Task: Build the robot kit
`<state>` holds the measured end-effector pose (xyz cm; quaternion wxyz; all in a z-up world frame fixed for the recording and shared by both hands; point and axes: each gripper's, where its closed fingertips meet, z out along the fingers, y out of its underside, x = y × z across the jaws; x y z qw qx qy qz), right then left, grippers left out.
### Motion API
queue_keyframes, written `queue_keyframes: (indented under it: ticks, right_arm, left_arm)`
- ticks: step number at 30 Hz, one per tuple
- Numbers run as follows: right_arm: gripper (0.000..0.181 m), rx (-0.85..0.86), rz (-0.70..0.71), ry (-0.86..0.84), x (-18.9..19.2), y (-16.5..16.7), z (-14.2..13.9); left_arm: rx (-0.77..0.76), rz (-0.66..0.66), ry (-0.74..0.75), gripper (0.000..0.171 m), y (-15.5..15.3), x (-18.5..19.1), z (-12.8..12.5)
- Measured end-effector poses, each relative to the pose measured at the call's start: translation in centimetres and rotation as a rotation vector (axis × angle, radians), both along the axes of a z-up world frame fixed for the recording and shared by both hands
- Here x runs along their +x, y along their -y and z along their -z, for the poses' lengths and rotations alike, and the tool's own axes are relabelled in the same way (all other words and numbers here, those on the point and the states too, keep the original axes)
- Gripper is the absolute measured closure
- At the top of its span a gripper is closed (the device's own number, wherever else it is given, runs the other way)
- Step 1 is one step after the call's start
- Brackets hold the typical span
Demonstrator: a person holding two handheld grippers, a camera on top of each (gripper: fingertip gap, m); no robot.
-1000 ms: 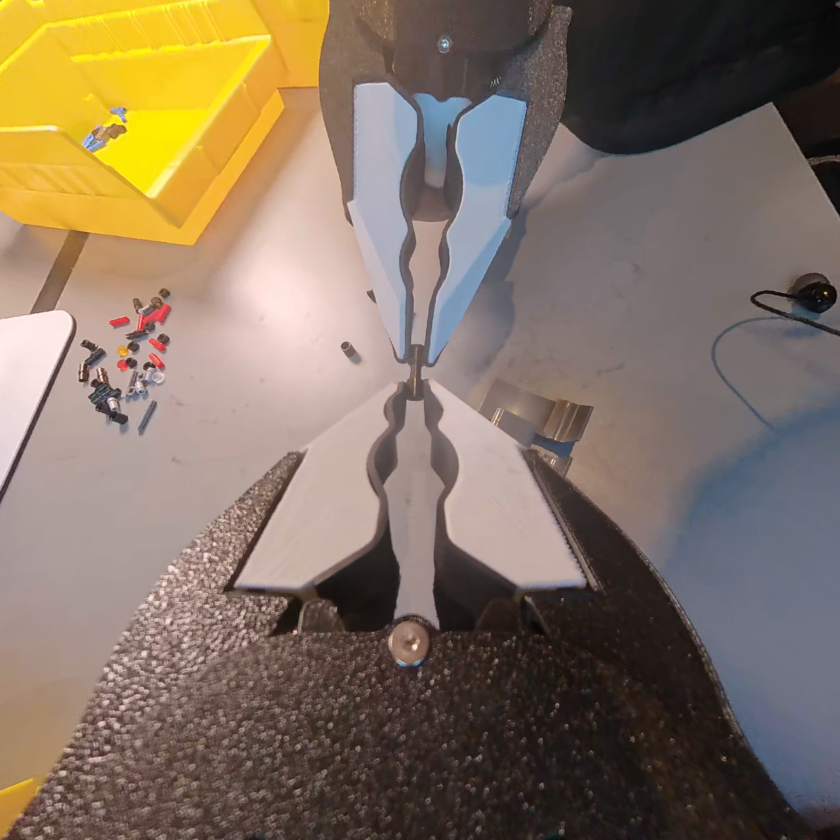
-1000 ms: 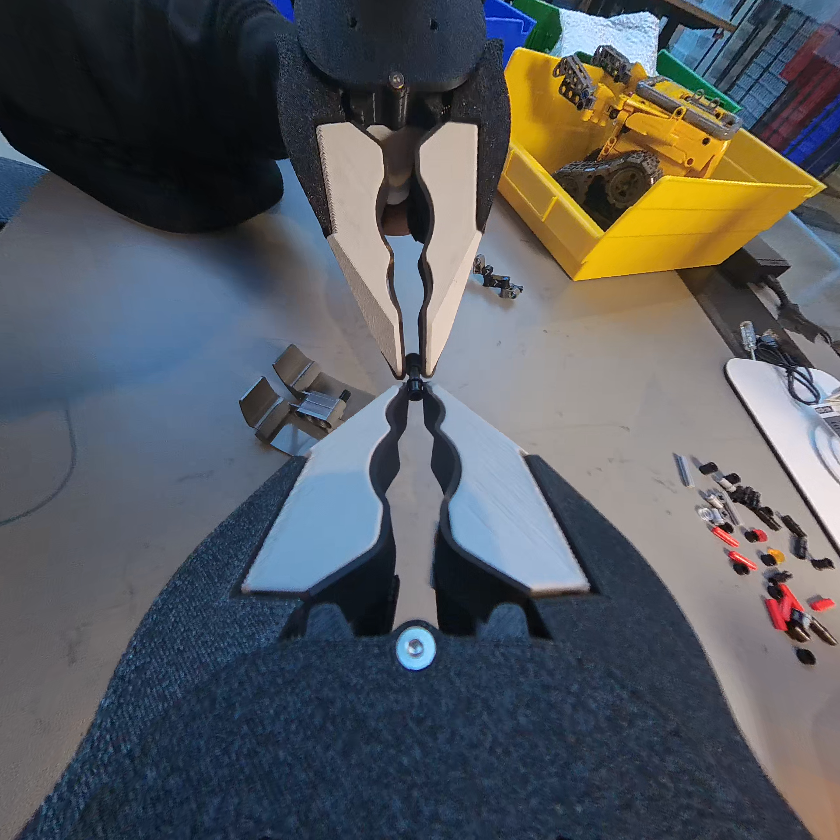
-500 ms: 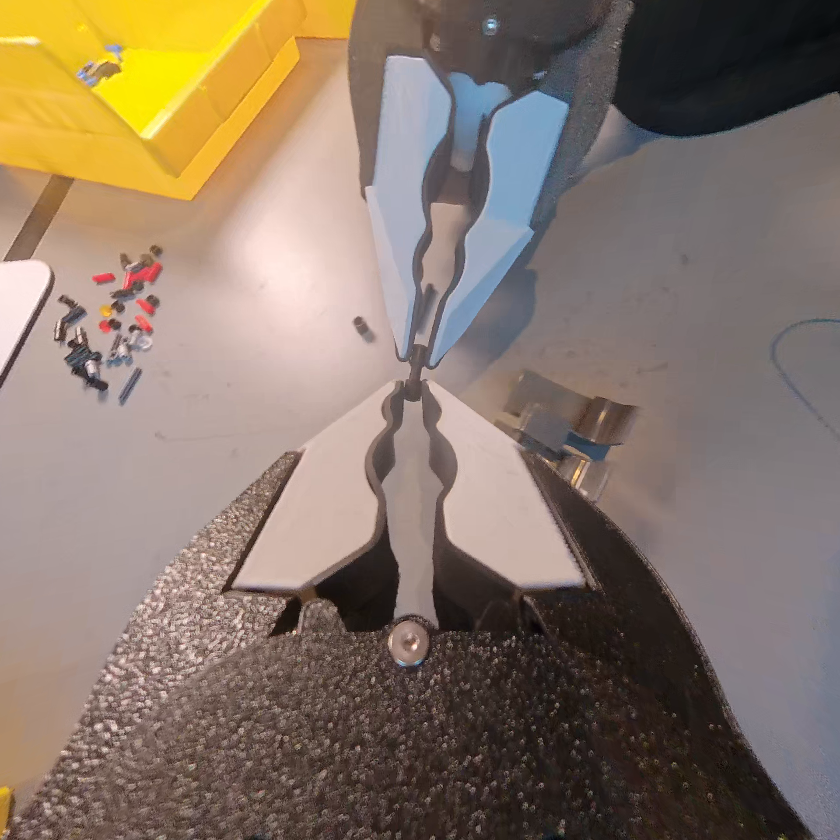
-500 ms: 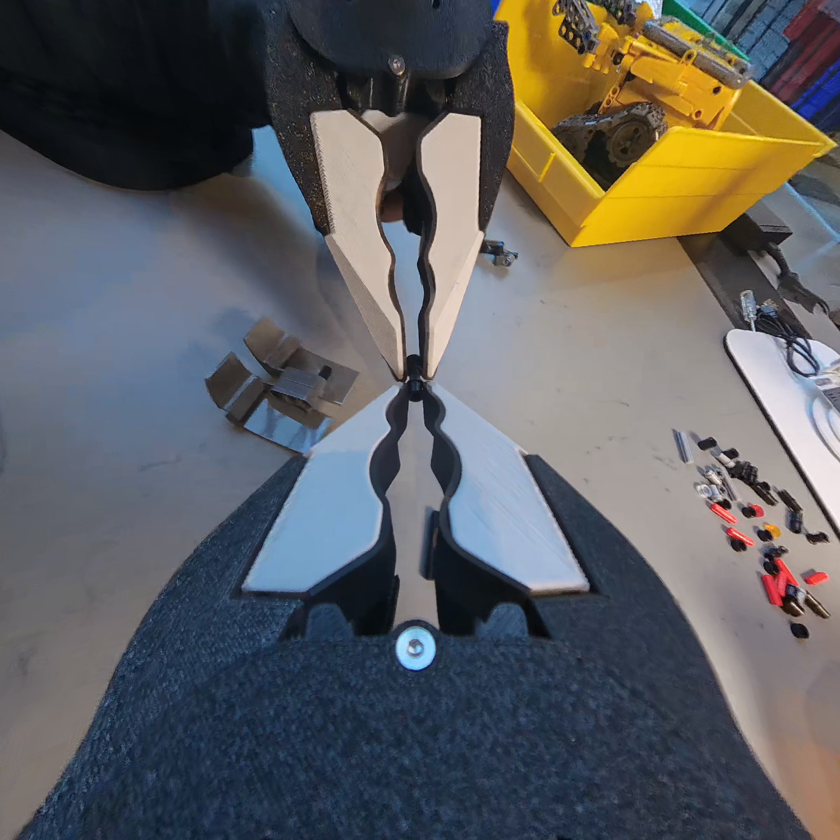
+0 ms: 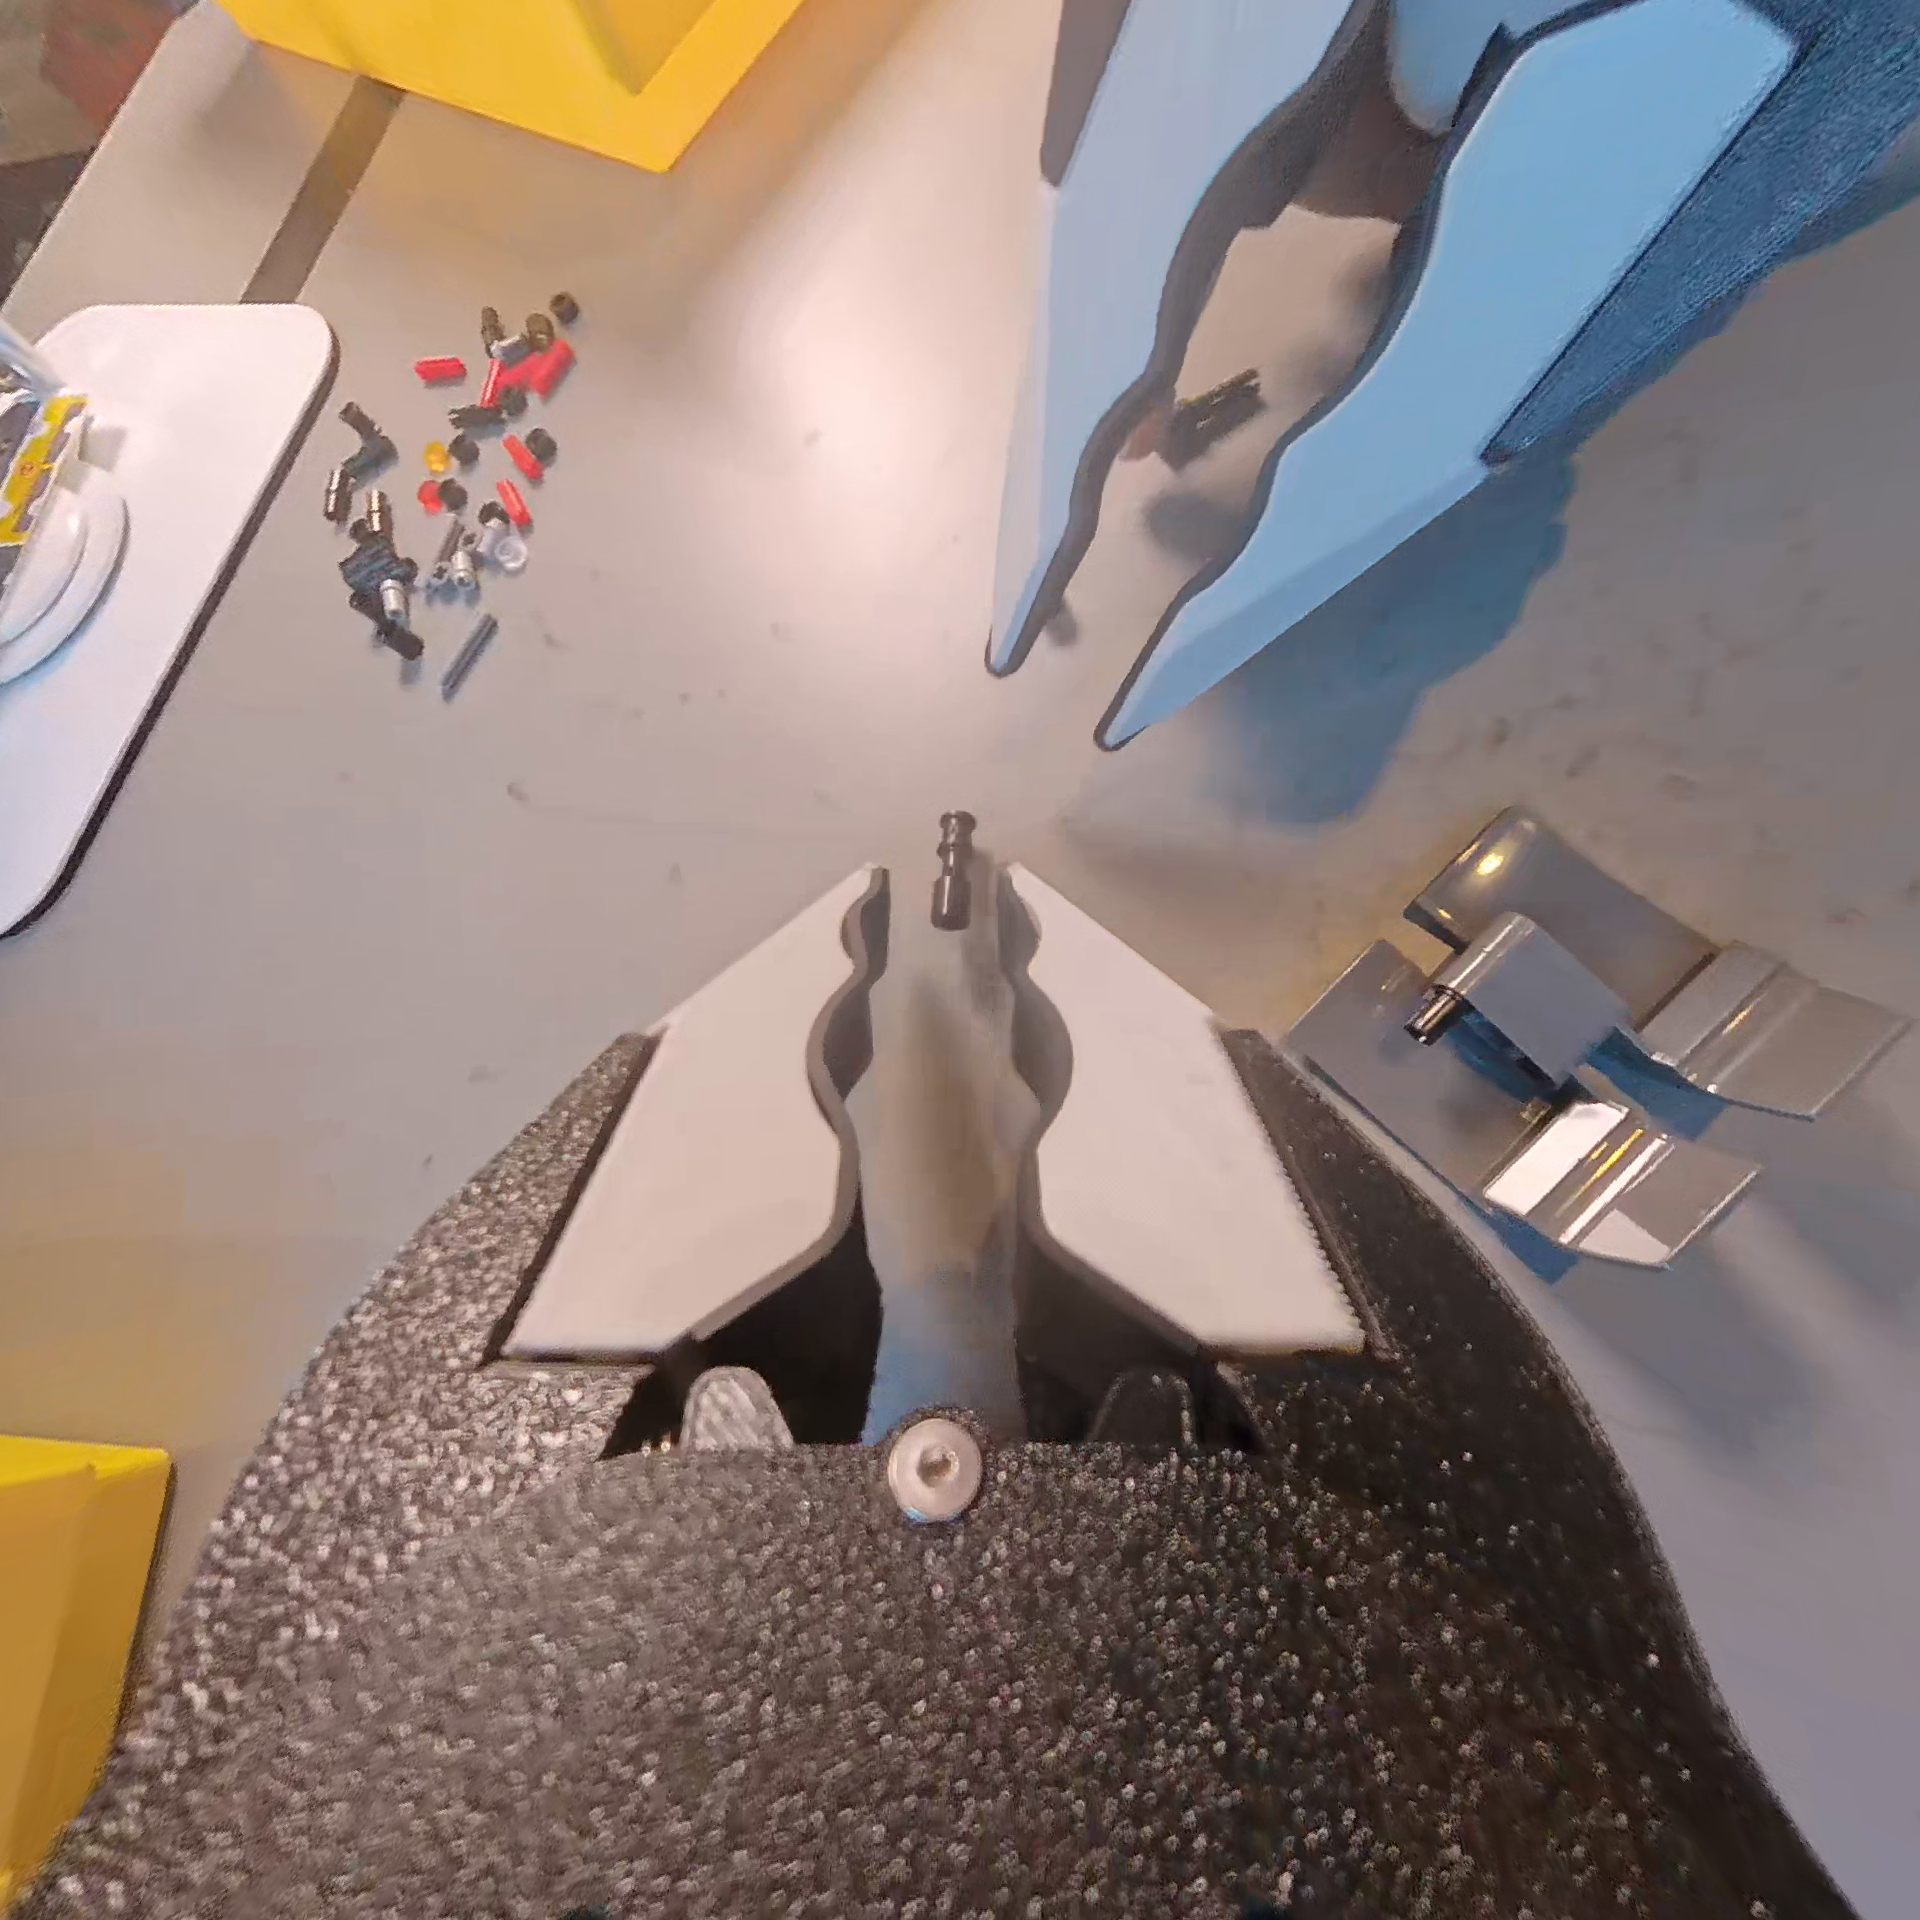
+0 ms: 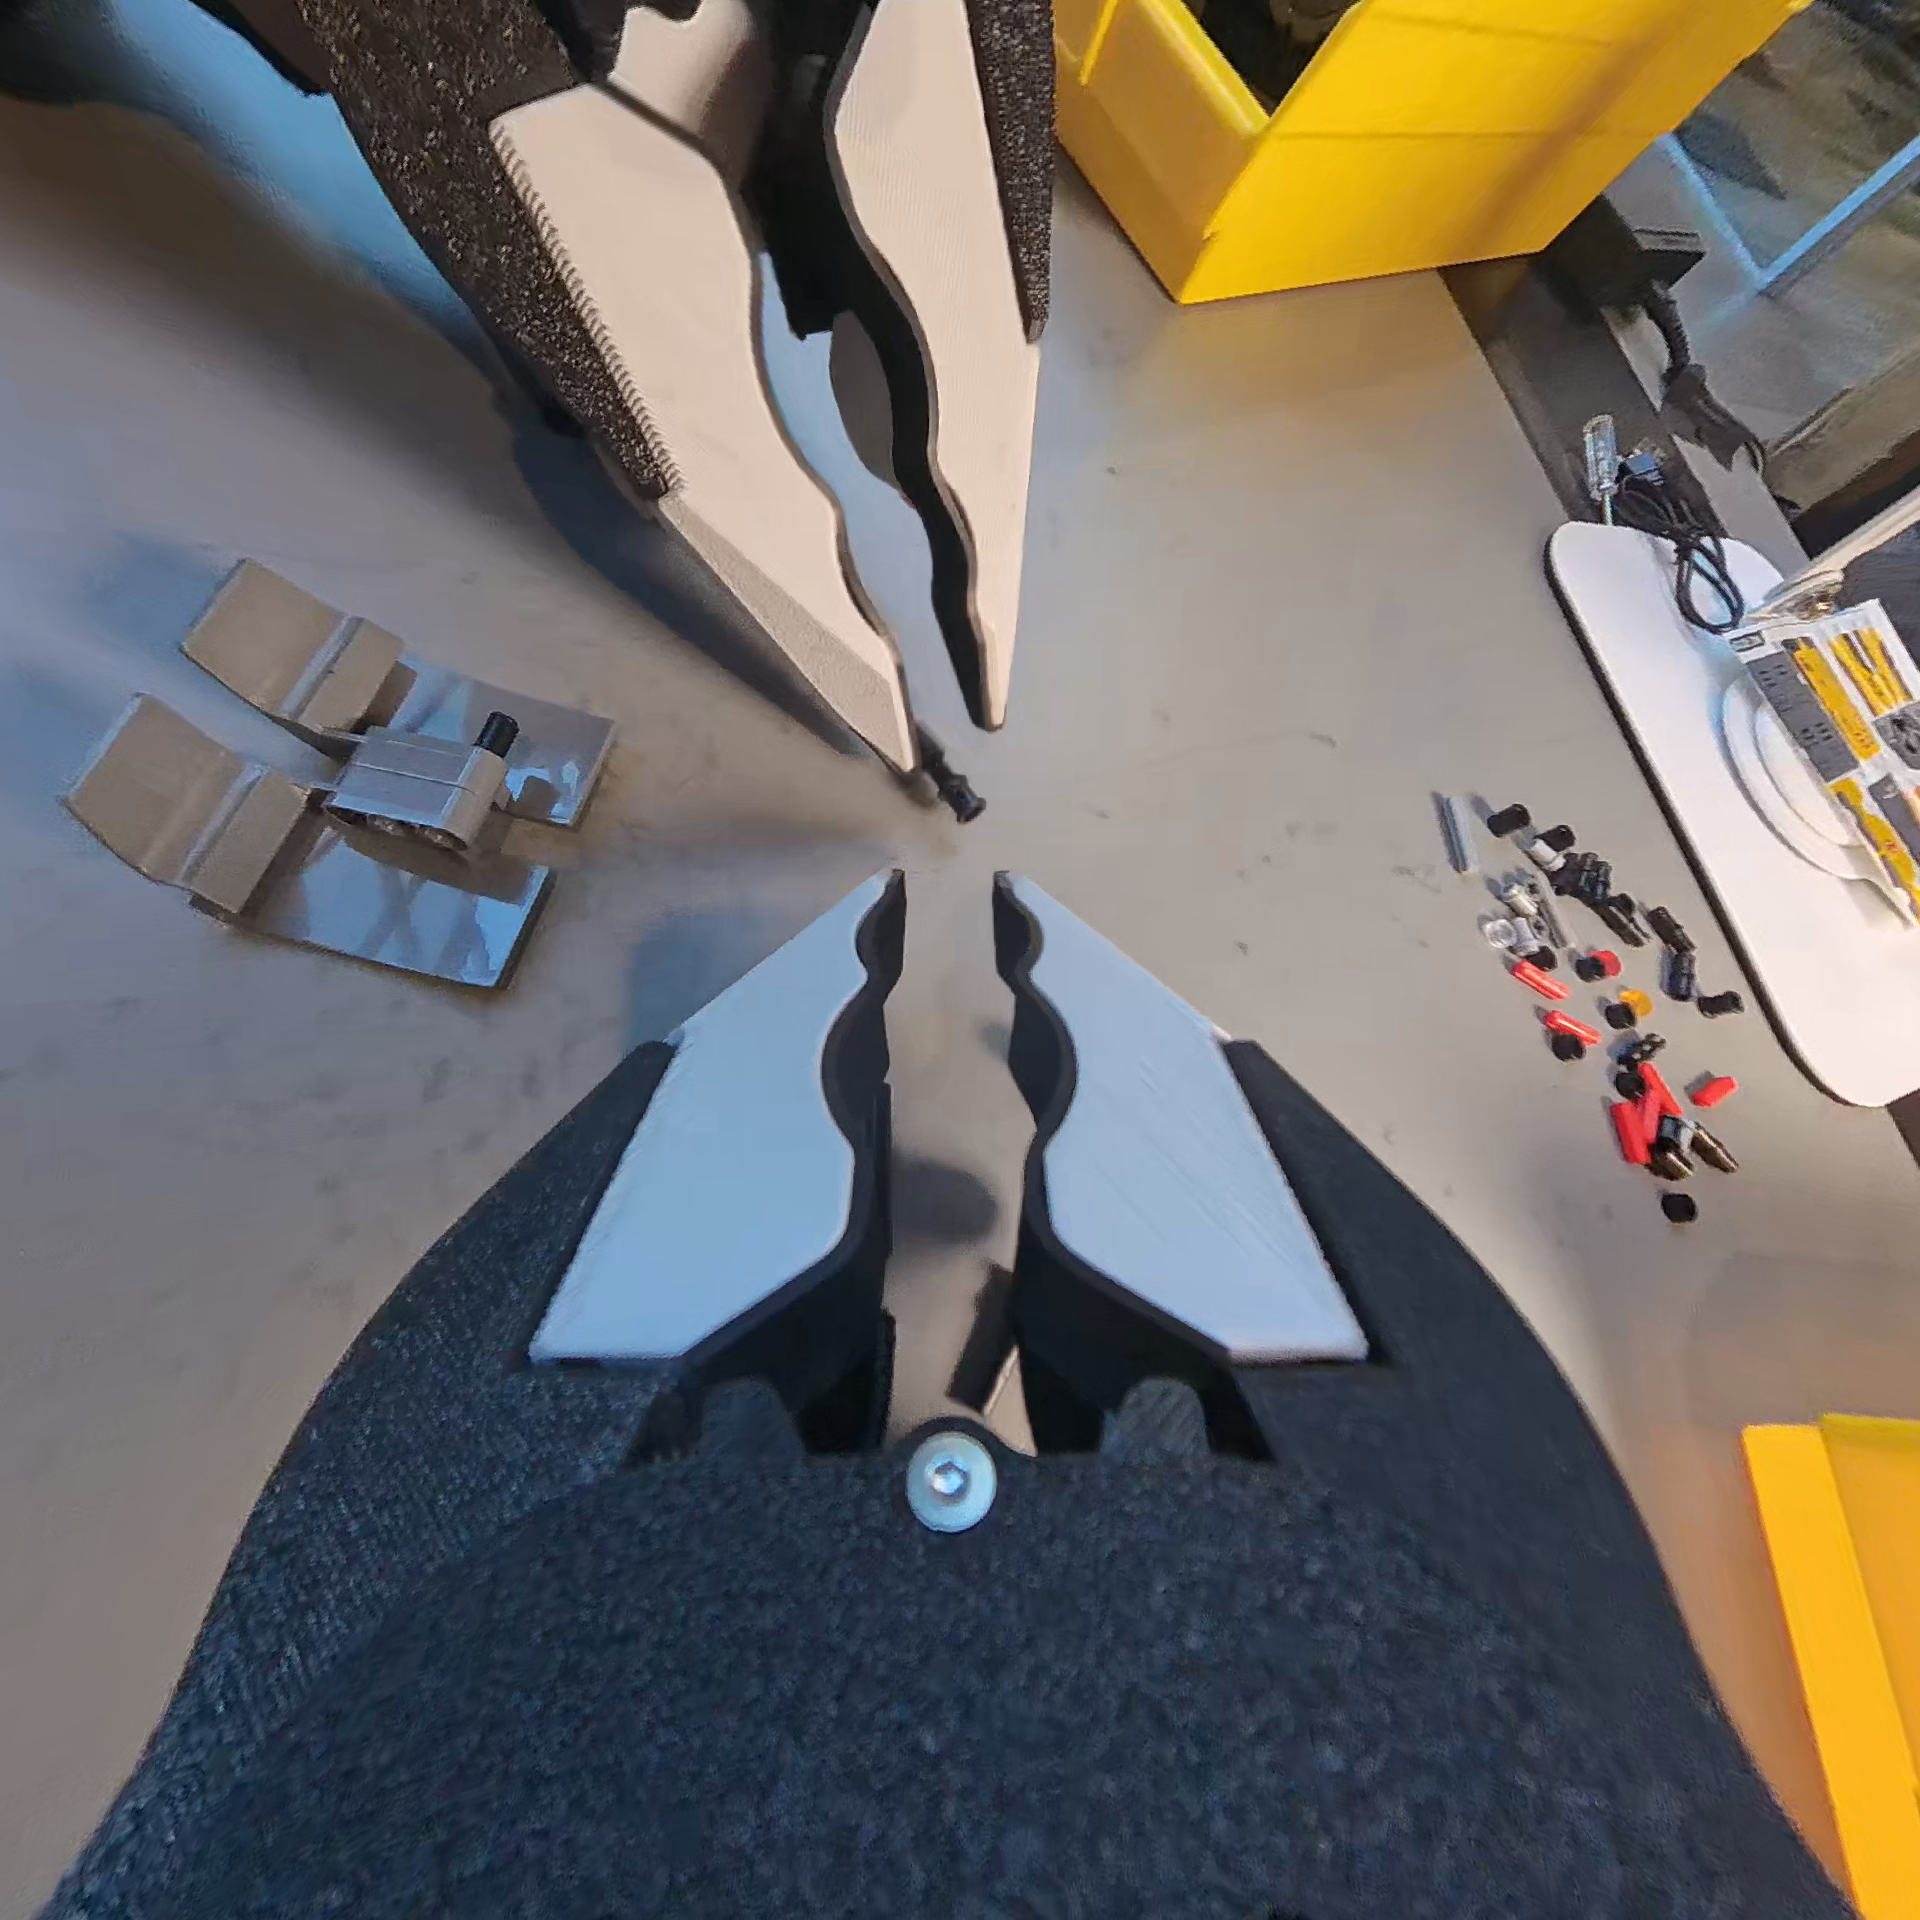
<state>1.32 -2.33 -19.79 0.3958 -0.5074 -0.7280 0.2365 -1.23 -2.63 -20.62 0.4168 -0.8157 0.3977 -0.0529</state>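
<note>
The left hand-held gripper (image 5: 943,878) has its fingers slightly apart around a small black pin (image 5: 951,871) at centre frame; whether they pinch it I cannot tell. Opposite, the right hand-held gripper (image 6: 948,883) is apart, holding nothing. Grey folded parts (image 6: 332,779) lie at left on the bench (image 6: 1195,623), loose small pieces (image 6: 1600,987) at right.

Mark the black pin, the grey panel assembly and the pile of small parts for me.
black pin (image 5: 952,871), left wrist view, mid-shaft, between the left tool's tips.
grey panel assembly (image 6: 416,781), right wrist view, on its central block.
pile of small parts (image 6: 1605,987), right wrist view, middle of the scatter.
</note>
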Motion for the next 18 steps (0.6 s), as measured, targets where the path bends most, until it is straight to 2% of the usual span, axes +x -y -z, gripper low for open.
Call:
queue_keyframes:
  ticks: [5, 7, 9, 12, 14, 16, 18]
  right_arm:
    - [0.157, -0.046, 0.031, -0.092, 0.3, -0.6, -1.8]
    - [0.155, -0.060, 0.059, -0.169, 0.5, -1.1, -3.7]
    - [0.152, -0.115, 0.085, -0.297, 0.7, -0.6, -7.0]
    - [0.154, -0.210, 0.052, -0.509, 0.6, 3.6, -13.0]
    - [0.179, -0.198, 0.000, -0.617, 0.1, 7.9, -16.1]
    - [0.181, -0.181, -0.052, -0.651, -1.0, 12.2, -17.6]
    - [0.181, -0.212, -0.058, -0.628, -2.3, 15.0, -17.7]
  left_arm:
    - [0.023, -0.094, -0.008, 0.127, -0.6, -1.5, -0.4]
    - [0.080, -0.181, -0.007, 0.127, -1.1, -2.7, -1.6]
    - [0.162, -0.306, 0.000, 0.133, -1.7, -4.5, -3.5]
    - [0.294, -0.491, -0.046, 0.151, -2.5, -7.1, -6.3]
    - [0.364, -0.570, -0.122, 0.171, -3.0, -8.1, -7.5]
    - [0.419, -0.623, -0.185, 0.171, -3.5, -8.4, -8.4]
    - [0.466, -0.671, -0.246, 0.171, -3.6, -8.5, -9.1]
